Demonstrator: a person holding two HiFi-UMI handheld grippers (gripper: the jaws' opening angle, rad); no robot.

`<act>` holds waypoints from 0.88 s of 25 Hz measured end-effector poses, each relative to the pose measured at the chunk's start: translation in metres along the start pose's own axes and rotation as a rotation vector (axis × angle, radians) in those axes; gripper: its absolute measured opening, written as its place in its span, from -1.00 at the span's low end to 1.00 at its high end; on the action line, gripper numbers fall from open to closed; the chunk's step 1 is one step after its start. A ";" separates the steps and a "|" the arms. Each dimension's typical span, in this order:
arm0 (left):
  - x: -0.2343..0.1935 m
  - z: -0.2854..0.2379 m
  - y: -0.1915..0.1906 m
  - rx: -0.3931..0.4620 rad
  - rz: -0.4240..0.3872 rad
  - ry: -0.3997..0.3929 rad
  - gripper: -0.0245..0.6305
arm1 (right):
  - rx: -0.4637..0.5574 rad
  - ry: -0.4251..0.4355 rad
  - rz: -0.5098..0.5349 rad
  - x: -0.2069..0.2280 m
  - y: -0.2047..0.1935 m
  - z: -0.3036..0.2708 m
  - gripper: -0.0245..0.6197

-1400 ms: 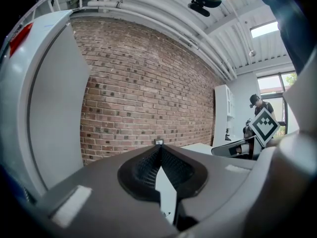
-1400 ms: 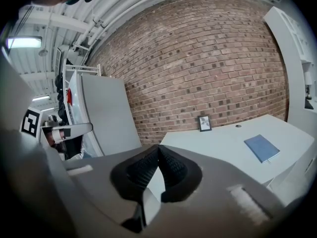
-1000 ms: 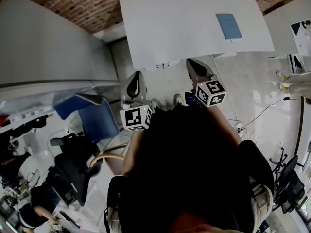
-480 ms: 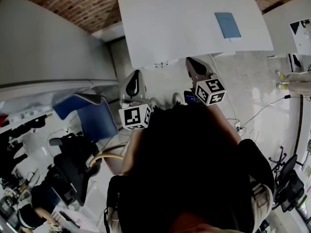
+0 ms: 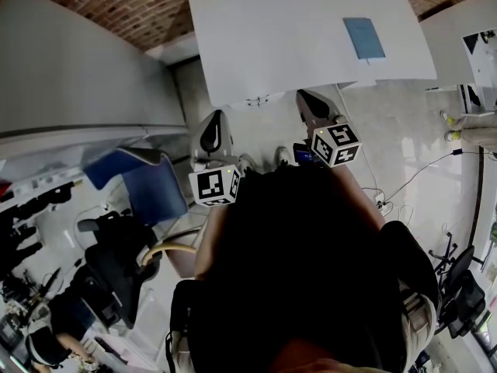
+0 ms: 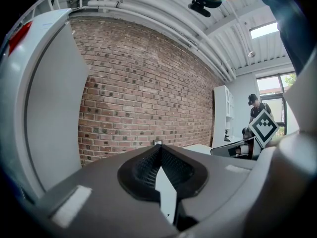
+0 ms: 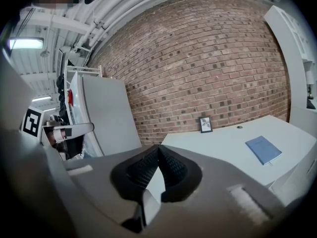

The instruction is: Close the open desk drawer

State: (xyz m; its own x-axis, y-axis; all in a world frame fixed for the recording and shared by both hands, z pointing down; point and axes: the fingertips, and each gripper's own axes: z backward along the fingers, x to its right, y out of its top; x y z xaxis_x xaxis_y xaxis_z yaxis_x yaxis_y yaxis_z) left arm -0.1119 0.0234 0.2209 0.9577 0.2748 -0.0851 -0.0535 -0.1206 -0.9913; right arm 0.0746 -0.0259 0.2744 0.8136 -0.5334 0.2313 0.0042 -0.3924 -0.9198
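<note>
White tabletop [image 5: 295,45] carries a thin blue notebook [image 5: 365,40]; its desk drawer cannot be made out under the near edge. Just off that edge, the left gripper [image 5: 217,119] and right gripper [image 5: 307,98] have their jaws pressed together on nothing.

Blue notebook [image 5: 364,39], small framed picture [image 7: 205,124] against brick wall [image 7: 208,68], blue chair [image 5: 151,185]

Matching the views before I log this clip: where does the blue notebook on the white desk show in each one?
Head view: blue notebook at upper right, lying on the white desk.
Left gripper view: not in it.
Right gripper view: lower right, on the same desk.
Shared landmark: the brick wall behind the desk.
</note>
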 end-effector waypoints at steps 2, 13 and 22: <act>0.000 0.001 0.000 0.002 0.000 0.000 -0.87 | 0.000 -0.001 0.003 -0.001 0.000 0.001 -0.92; -0.002 0.003 0.000 0.004 0.003 -0.010 -0.87 | 0.005 -0.010 0.007 -0.003 0.000 0.003 -0.92; -0.003 0.005 0.000 0.010 0.005 -0.016 -0.87 | 0.001 -0.007 0.018 -0.009 -0.002 0.005 -0.92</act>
State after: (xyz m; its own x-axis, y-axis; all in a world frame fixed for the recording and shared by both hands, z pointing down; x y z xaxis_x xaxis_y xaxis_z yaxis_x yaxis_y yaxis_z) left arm -0.1163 0.0278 0.2207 0.9529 0.2892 -0.0918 -0.0612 -0.1129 -0.9917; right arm 0.0708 -0.0165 0.2725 0.8177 -0.5349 0.2125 -0.0096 -0.3818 -0.9242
